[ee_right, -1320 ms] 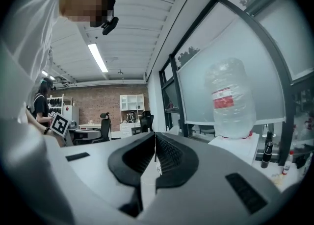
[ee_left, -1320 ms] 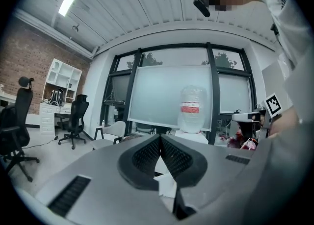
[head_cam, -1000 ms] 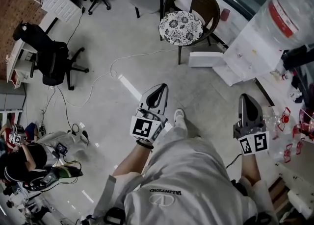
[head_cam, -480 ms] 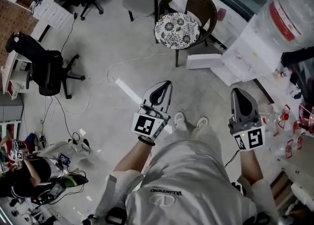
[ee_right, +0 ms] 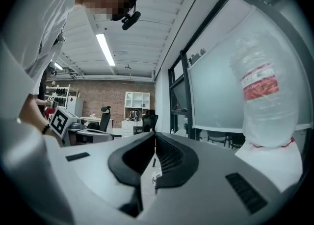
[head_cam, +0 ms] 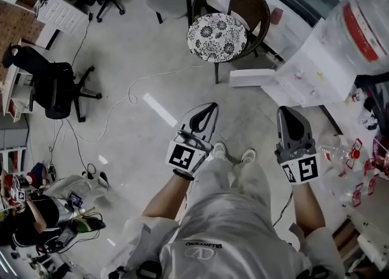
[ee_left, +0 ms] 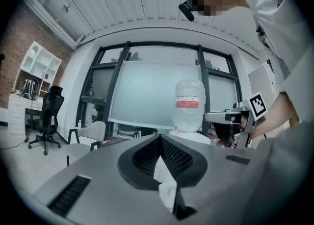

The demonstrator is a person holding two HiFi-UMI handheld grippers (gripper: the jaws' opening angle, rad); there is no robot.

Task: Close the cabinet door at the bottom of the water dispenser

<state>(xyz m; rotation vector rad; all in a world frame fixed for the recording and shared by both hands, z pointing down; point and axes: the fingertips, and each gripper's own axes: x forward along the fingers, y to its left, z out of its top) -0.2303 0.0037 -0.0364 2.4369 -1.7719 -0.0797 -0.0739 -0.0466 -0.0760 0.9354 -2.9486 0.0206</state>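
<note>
The white water dispenser point(head_cam: 313, 74) stands at the upper right of the head view, with a clear bottle point(head_cam: 364, 19) on top; it shows again in the left gripper view as the water dispenser point(ee_left: 190, 138) and in the right gripper view as the water dispenser point(ee_right: 274, 162). Its cabinet door point(head_cam: 252, 77) sticks out to the left near the floor. My left gripper point(head_cam: 209, 109) is shut and empty, well short of the door. My right gripper point(head_cam: 290, 111) is shut and empty too, a little below the dispenser.
A wicker chair with a floral cushion point(head_cam: 217, 36) stands just left of the door. Office chairs point(head_cam: 51, 89) and a cable point(head_cam: 130, 98) lie on the floor to the left. Red and clear items point(head_cam: 358, 168) crowd the right edge. A person point(head_cam: 36, 217) sits at the lower left.
Both grippers have moved up the head view toward the dispenser and chair, staying shut. The person's feet have stepped forward between them.
</note>
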